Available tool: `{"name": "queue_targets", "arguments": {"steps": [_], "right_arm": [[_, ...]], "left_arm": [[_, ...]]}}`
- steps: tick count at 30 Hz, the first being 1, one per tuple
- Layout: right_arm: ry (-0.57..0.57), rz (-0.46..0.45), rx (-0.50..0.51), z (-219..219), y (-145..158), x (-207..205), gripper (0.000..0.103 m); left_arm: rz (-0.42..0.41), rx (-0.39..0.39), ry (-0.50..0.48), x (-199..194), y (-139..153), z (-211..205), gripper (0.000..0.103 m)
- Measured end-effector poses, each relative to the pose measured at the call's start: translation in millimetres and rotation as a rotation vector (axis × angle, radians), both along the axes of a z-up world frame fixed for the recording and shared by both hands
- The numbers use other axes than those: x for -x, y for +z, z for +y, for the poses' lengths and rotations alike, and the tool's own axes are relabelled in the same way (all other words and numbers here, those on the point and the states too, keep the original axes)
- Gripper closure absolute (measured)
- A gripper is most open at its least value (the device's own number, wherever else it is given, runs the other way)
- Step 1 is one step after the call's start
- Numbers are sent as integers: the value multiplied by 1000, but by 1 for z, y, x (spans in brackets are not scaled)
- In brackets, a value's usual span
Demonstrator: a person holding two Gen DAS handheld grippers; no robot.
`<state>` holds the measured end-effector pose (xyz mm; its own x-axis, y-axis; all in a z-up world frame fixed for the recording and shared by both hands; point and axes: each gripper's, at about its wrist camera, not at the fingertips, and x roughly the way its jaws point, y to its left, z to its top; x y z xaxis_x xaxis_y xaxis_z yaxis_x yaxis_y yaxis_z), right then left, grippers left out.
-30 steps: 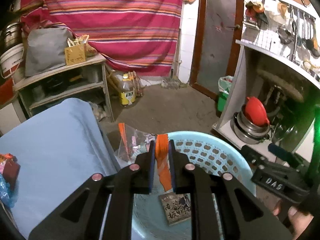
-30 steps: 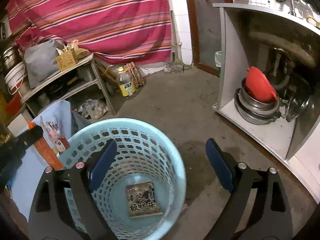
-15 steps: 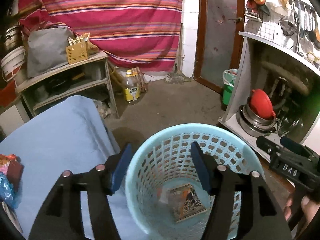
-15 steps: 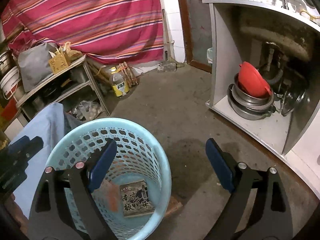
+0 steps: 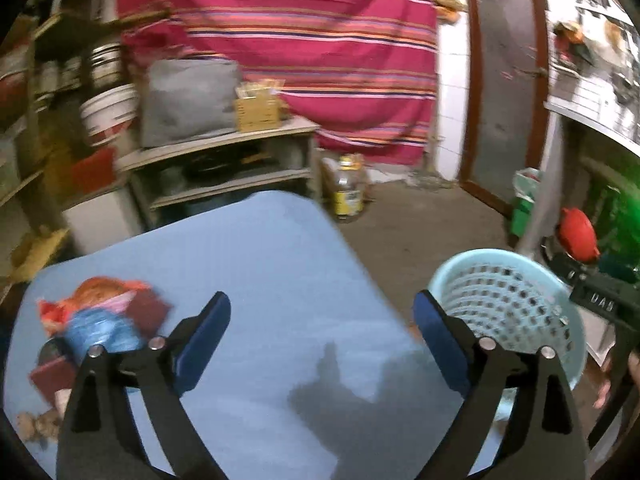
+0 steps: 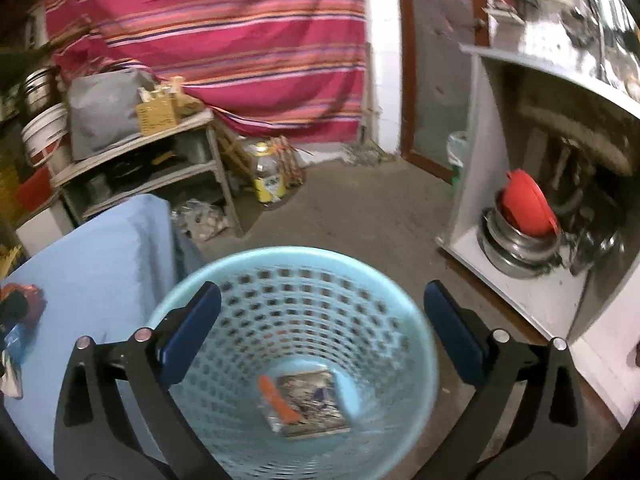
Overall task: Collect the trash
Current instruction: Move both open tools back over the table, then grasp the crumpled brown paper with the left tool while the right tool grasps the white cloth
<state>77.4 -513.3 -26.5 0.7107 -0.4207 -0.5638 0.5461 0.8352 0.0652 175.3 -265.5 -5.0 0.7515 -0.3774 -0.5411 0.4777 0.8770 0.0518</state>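
Trash still to collect lies as a small heap of crumpled wrappers (image 5: 100, 320) at the left end of the blue tabletop (image 5: 280, 280): an orange-red packet, a blue one and a dark red one, blurred by camera motion so their exact make cannot be read. They look like thin film or foil snack bags, so they should be very light, soft and a bit slippery, likely to crumple or slide instead of resisting. A pinch on a raised edge or a corner seems the best hold, one piece at a time.

The left gripper (image 5: 322, 322) hangs over the tabletop with its jaws spread wide and nothing between them, the heap just to its left. The right gripper (image 6: 322, 320) hovers over the light blue perforated basket (image 6: 404, 280) on the floor beside the tabletop, jaws also spread and empty. Inside the basket lie a printed packet (image 6: 316, 404) and an orange-striped clear wrapper (image 6: 278, 402) resting on it.

A second ago the left jaws pinched that orange-striped wrapper above the basket; half a second ago they had opened and it was falling in. Now the left gripper has swung away from the basket toward the heap, while the right has stayed open over the basket.
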Motion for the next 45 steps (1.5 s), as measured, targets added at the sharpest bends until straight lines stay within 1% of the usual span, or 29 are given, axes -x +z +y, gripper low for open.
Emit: {"name": "queue_targets", "arguments": {"steps": [4, 8, 12, 14, 15, 18, 21, 23, 25, 26, 29, 30, 33, 36, 38, 40, 41, 43, 45], "right_arm": [[73, -2, 24, 45, 4, -23, 4], [171, 8, 51, 100, 4, -49, 4], [267, 15, 95, 157, 3, -72, 4], [314, 6, 86, 185, 2, -81, 4], [342, 3, 65, 200, 0, -87, 4], [414, 3, 27, 239, -4, -99, 4], [483, 20, 55, 282, -9, -106, 4], [544, 37, 79, 314, -15, -113, 4], [600, 62, 89, 341, -21, -118, 4], [618, 70, 89, 348, -23, -119, 4], [667, 98, 70, 375, -29, -127, 4], [679, 107, 58, 380, -32, -130, 4], [708, 161, 12, 396, -44, -141, 4], [719, 207, 12, 412, -57, -150, 4], [730, 232, 13, 418, -64, -152, 5], [736, 255, 6, 422, -72, -154, 8], [742, 265, 1, 422, -74, -156, 12], [757, 293, -24, 424, -81, -161, 17], [774, 301, -62, 423, -84, -162, 30]], "left_arm": [[-14, -34, 94, -2, -2, 67, 10], [-10, -48, 196, -8, -6, 137, 10], [4, -53, 319, -16, -13, 210, 9], [24, -42, 371, -18, -18, 242, 9], [32, -39, 404, -18, -21, 260, 9], [36, -39, 477, -16, -27, 299, 9], [46, -54, 521, -15, -37, 332, 9], [73, -57, 549, -16, -47, 353, 9], [116, -51, 567, -18, -57, 370, 9], [132, -51, 578, -20, -60, 376, 9], [143, -42, 603, -15, -67, 392, 9], [150, -28, 606, -14, -69, 397, 9], [198, 6, 594, -17, -78, 401, 9], [236, 17, 573, -20, -86, 403, 10], [239, 17, 565, -19, -88, 402, 10], [241, 18, 550, -20, -90, 403, 10], [238, 14, 548, -19, -91, 402, 11], [244, 20, 533, -22, -92, 403, 17], [269, 25, 509, -25, -97, 403, 34]]}}
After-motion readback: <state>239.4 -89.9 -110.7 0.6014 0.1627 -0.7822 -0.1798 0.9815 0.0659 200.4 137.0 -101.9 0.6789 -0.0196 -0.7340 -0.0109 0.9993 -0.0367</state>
